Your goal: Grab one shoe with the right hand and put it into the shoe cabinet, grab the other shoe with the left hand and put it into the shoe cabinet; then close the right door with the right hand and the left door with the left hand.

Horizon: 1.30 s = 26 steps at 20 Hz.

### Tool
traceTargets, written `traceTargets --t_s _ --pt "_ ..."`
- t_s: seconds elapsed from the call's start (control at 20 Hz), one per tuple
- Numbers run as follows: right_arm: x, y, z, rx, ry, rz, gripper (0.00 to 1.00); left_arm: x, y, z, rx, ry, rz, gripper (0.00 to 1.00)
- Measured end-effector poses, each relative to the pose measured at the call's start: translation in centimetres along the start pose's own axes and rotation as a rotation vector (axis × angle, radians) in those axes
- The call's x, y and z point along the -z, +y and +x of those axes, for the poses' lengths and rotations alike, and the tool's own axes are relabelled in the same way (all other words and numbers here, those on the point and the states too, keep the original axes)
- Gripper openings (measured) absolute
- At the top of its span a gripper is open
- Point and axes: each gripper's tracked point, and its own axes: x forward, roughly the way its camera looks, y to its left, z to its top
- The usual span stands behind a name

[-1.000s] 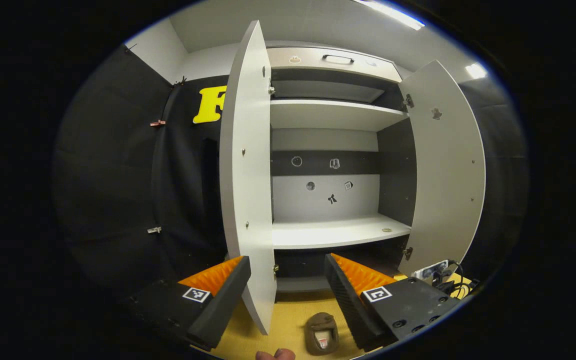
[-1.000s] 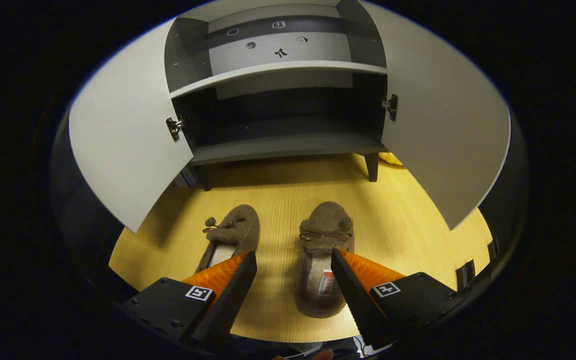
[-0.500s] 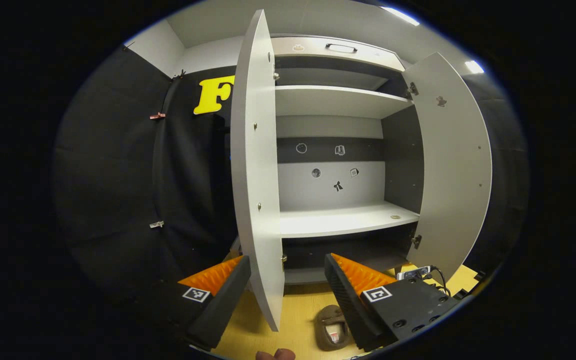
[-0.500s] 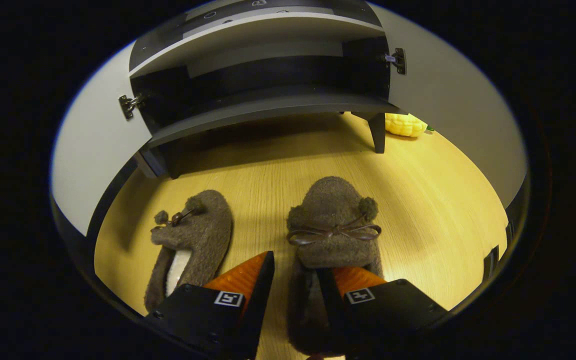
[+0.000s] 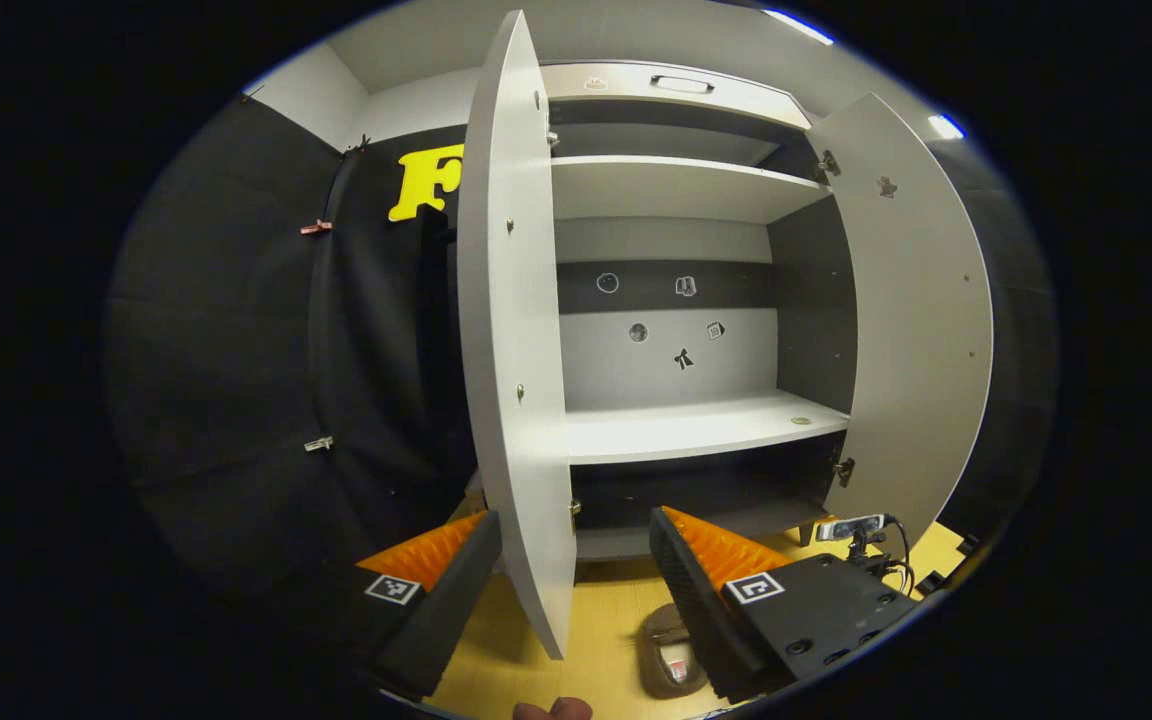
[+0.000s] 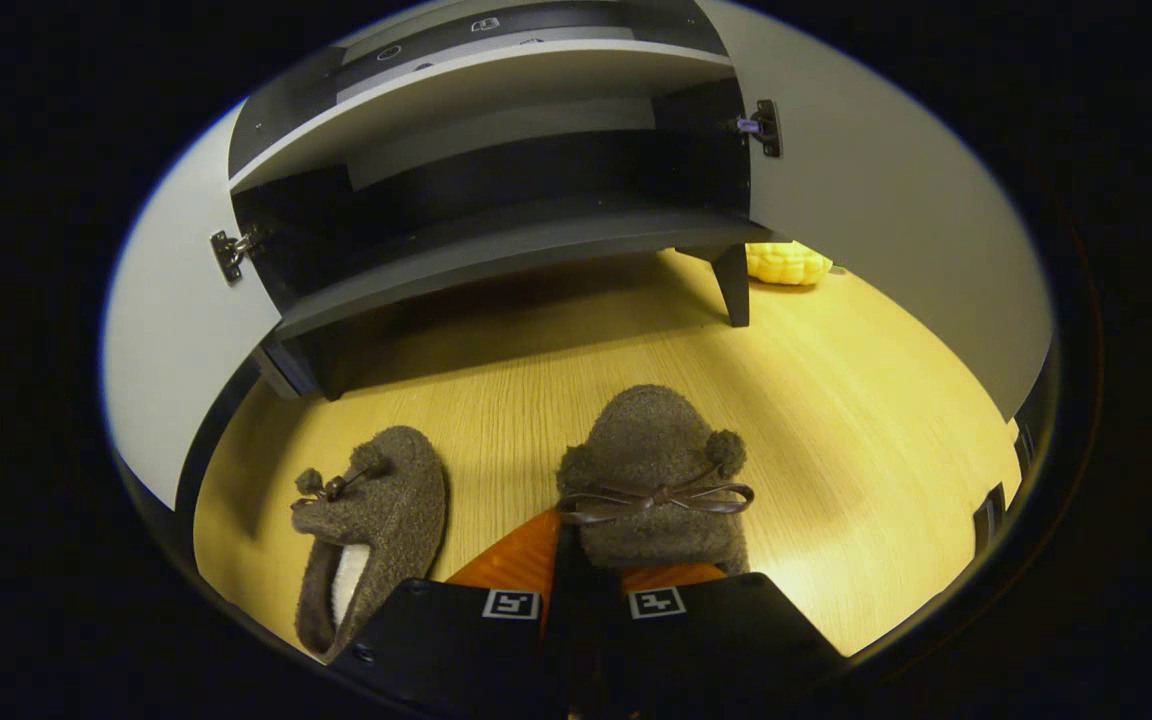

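Since a second ago the right tongs (image 6: 586, 585) have clenched onto the right slipper (image 6: 651, 470), just before the shoe cabinet (image 6: 496, 250); the left slipper (image 6: 366, 520) lies beside. Left tongs (image 5: 576, 570) hang released, straddling the cabinet's left door (image 5: 516, 400).

The left gripper (image 5: 576, 545) sits at the bottom of the frame, fingers spread apart, facing the open shoe cabinet (image 5: 676, 430). The left door (image 5: 516, 340) stands edge-on between its fingers. A brown slipper (image 5: 671, 655) lies on the wooden floor (image 5: 596, 640) at lower centre.
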Motion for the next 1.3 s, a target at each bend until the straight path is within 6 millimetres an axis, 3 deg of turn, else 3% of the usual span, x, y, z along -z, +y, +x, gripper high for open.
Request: traceTargets --t_s 0.3,0.85,1.1,1.3 --pt "-5.9 0.1 -4.0 -0.063 -0.083 0.037 0.18 -1.4 -1.0 -0.5 -0.007 -0.033 0.002 0.95" --pt "-19.0 1.5 -12.4 -0.104 -0.229 -0.018 0.18 -3.0 -4.9 -1.5 0.032 -0.063 -0.016 0.95" --pt "-27.0 3.4 -14.2 -0.134 -0.297 -0.047 0.18 -3.0 -6.2 -1.2 0.044 -0.061 -0.034 0.95" --pt "-33.9 4.9 -14.2 -0.146 -0.375 -0.085 0.18 -3.0 -7.0 -1.1 0.048 -0.059 -0.038 0.95"
